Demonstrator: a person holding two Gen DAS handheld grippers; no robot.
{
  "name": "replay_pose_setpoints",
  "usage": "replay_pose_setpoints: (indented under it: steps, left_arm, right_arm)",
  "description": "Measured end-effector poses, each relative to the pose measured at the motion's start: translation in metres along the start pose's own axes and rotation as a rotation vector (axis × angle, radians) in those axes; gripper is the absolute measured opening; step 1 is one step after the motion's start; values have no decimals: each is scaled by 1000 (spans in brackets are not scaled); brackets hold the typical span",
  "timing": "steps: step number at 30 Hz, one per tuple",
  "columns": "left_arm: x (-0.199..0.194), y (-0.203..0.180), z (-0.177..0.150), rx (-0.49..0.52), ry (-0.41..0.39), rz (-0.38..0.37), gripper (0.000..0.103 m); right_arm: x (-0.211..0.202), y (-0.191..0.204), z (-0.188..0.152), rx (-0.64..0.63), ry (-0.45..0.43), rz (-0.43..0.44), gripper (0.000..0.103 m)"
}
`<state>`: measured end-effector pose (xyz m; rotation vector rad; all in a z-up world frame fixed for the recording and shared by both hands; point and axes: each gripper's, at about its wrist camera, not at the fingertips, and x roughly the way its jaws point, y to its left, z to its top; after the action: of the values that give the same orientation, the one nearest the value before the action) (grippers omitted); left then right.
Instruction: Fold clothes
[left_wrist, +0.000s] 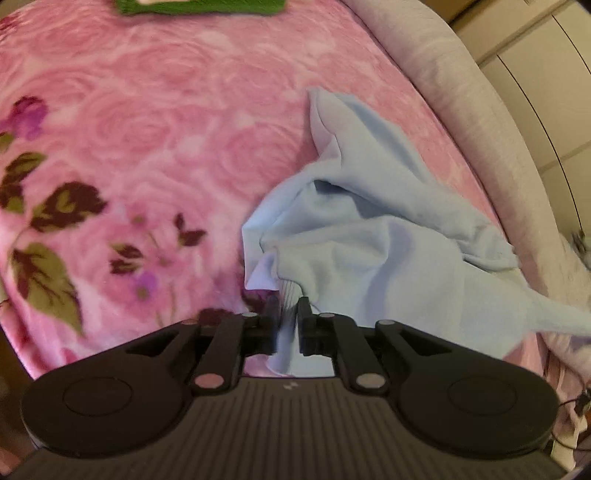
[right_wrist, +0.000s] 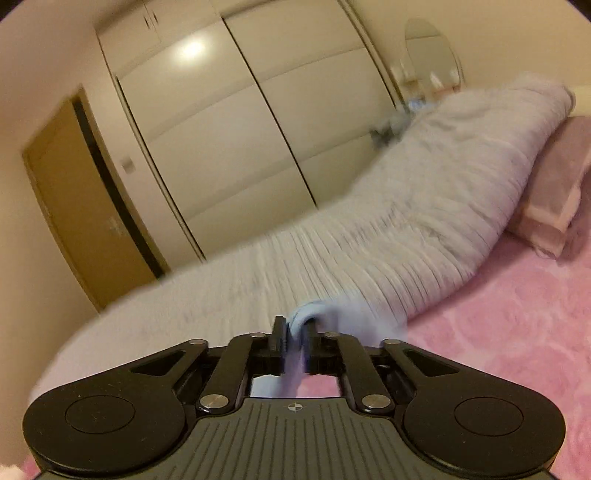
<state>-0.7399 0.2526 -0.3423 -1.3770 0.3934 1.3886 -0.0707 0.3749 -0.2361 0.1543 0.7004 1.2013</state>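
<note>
While both tongs are pinching cloth, the scene is reading like this:

Garment: a light blue garment is lying crumpled and bunched on the pink flowered blanket of the bed, near the grey quilt rolled along the bed's far side; one part is trailing off toward the right.

Left tongs: the left tongs are sitting together on a near edge of the blue garment, with cloth showing between the fingers.

Right tongs: the right tongs are clamping a small wad of the same blue cloth, and are pointing toward the quilt and the wardrobe.

Other clothing: something green is lying at the far end of the blanket; too little is showing to tell what it is or whether it is folded.

Step in hand: judging by the two grips and the rumpled cloth, the garment is being carried or spread, not yet lying as a neat fold.

Next move: it is calling for drawing the two held points apart to pull the cloth taut, then laying it flat on the blanket, keeping both grips firm so no edge is slipping free.
</note>
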Motion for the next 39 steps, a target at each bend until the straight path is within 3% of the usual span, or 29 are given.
replay_pose_setpoints:
  steps: [1,2,5,7,10,11,13,15,20,22,29,30,31,32,36,39]
  left_arm:
    - [4,2,0,-1,10,4,10]
    - [7,5,-1,-4,18,8,13]
    - [16,13,-4,-39,36,13,23]
    - [23,15,-6,-51,40,17,29]
    - [38,14,-4,-37,56,31,30]
    - [44,14,-3,-32,62,36,28]
    - [50,11,-1,-11,70,41,13]
    - [47,6,2,25,62,36,8]
    - [14,12,32,38,-76,51,7]
    - [3,18,47,54,-115,63,7]
    - [40,24,49,132,-18,105,9]
    - [44,25,47,132,-15,107,8]
    - [43,23,45,139,-10,107,8]
    - [40,20,42,151,-4,105,7]
    - [25,3,30,190,35,71,5]
    - [4,-21,6,211,85,-29,5]
  right_arm:
    - [6,-2,-6,24,70,-10,42]
    - [5,-10,-20,64,149,7,55]
    - [-1,-25,-84,168,393,58,57]
    - [-7,-21,-121,198,476,74,57]
    - [-16,-15,-177,243,601,99,57]
    - [-18,-13,-196,257,643,107,56]
    - [-24,-9,-233,287,726,123,56]
    - [-29,-4,-268,312,801,140,56]
    - [-20,29,-282,193,783,188,52]
    - [-24,34,-289,201,805,218,50]
    - [-25,61,-314,218,801,250,49]
    - [-24,64,-316,231,803,258,44]
    - [-20,68,-318,236,819,273,15]
    - [-21,69,-316,223,837,272,1]
    - [-18,74,-296,179,791,227,0]
    - [-35,54,-246,201,702,235,0]
